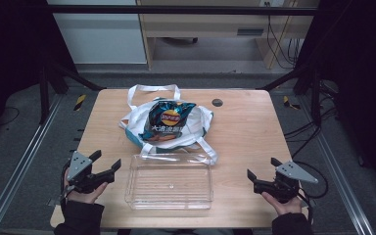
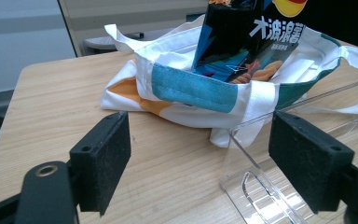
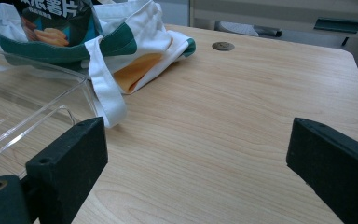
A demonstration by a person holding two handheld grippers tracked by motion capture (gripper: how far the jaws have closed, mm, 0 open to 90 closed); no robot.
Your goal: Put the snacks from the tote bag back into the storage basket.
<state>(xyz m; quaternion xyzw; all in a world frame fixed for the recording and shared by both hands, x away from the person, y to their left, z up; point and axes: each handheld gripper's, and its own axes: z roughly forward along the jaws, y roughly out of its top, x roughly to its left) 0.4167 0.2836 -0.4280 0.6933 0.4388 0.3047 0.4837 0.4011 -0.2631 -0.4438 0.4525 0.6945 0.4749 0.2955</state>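
Observation:
A white tote bag (image 1: 196,125) with teal and orange patches lies at the middle of the wooden table (image 1: 249,132). A dark blue chip bag (image 1: 169,121) rests in its mouth, sticking out toward me. Just in front sits a clear plastic tray (image 1: 169,182), with nothing in it. My left gripper (image 1: 106,165) is open at the tray's left end, holding nothing. My right gripper (image 1: 263,172) is open at the front right, apart from the tray. The left gripper view shows the tote (image 2: 191,88), the chip bag (image 2: 247,42) and a tray corner (image 2: 256,186) between the jaws.
A small round grommet (image 1: 217,102) is set into the table near its back right. One tote strap (image 3: 105,88) trails over the tray's rim (image 3: 37,70). Black frame posts stand at the table's back corners. Bare wood lies to the right of the tote.

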